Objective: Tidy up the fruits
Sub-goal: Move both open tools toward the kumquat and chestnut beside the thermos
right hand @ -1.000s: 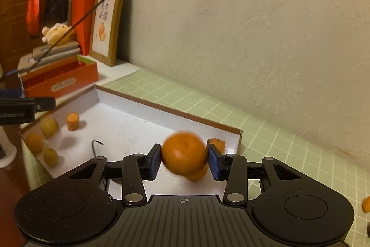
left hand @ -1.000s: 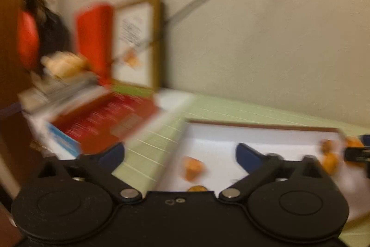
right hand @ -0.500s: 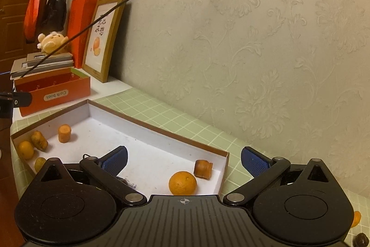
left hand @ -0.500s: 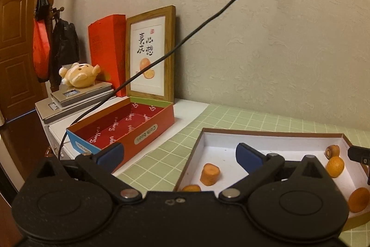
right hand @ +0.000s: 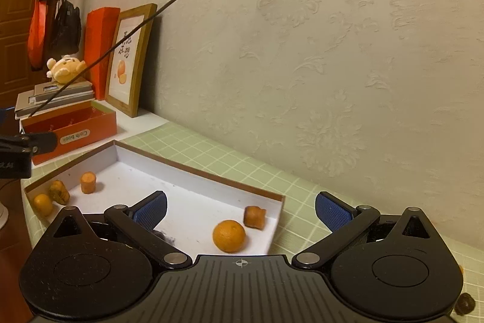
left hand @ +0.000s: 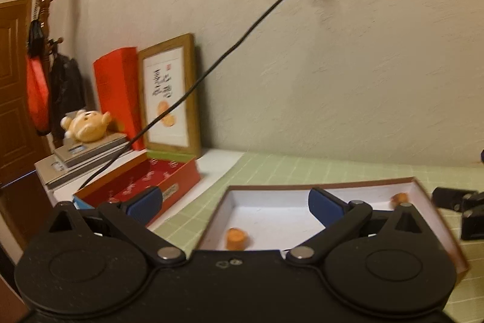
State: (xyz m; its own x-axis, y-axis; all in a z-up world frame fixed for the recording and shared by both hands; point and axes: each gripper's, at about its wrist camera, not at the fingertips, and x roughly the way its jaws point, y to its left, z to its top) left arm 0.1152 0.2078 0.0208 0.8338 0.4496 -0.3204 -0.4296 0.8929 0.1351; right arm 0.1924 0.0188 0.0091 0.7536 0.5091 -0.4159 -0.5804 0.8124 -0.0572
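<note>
In white tray: orange, carrot chunks | both grippers' jaws wide, empty

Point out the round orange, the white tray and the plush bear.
round orange (right hand: pixel 229 235), right wrist view, on the middle of its peel.
white tray (right hand: pixel 199 171), right wrist view, on its far wall.
plush bear (right hand: pixel 64 69), right wrist view, on its body.
</note>
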